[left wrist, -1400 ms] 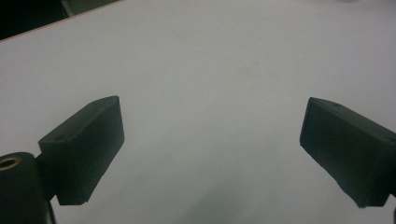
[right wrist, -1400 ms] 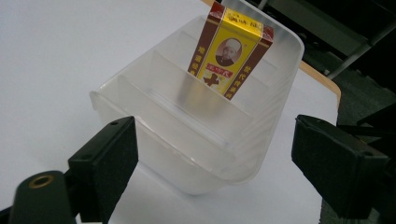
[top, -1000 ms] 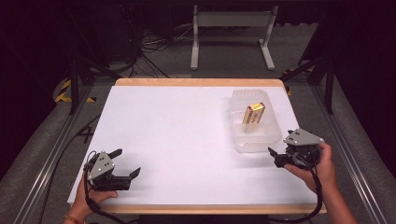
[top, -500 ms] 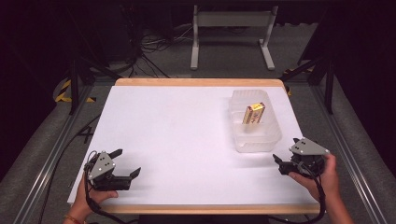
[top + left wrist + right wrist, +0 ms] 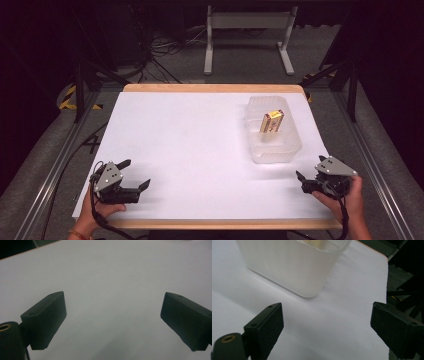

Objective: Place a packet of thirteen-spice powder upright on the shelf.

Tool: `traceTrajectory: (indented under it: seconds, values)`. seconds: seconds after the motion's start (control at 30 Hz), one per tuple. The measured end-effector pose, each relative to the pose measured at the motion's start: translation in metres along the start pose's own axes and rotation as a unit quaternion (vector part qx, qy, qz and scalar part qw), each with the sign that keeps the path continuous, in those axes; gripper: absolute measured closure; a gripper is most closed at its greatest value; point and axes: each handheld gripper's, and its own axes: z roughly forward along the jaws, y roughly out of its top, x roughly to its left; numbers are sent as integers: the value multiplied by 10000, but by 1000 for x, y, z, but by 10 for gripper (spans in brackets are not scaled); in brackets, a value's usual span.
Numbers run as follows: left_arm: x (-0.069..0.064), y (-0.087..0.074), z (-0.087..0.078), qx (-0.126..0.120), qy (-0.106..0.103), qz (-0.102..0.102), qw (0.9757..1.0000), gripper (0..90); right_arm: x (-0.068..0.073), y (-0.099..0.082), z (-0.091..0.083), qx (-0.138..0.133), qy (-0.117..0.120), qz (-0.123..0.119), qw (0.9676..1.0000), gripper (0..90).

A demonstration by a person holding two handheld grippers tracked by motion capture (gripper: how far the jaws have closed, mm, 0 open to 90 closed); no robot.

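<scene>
Small yellow box (image 5: 272,121), leaning inside the clear plastic tub (image 5: 274,150) on the right side of the white tabletop (image 5: 200,150). Seen from the high view: one box, one tub, two claws. Left claw (image 5: 136,174) down at the near left corner, spread wide, holding nothing. Right claw (image 5: 309,173) down at the near right corner, just beside the tub, spread wide too, holding nothing.

Through the left claw view: left claw (image 5: 112,315) with both jaws far apart over bare white tabletop (image 5: 112,272).

Through the right claw view: right claw (image 5: 327,325) wide apart, with the cloudy tub (image 5: 292,267) close ahead and a bit of yellow box (image 5: 314,243) peeking over its rim.

Probably a light, stiff little box, likely card. Best pinched across its two flat sides, up near the top edge poking out. Tub walls look thin, smooth and bendy, maybe slippery, so easy to push away.
</scene>
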Motion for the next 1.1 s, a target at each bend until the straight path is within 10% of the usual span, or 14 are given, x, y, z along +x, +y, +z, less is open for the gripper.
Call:
traceTrajectory:
  seconds: [1.1]
  values:
    - [7, -2, -1, -81, 16, -5, 10000, 68, -14, -34, -9, -750, -530, 891, 9918, 102]
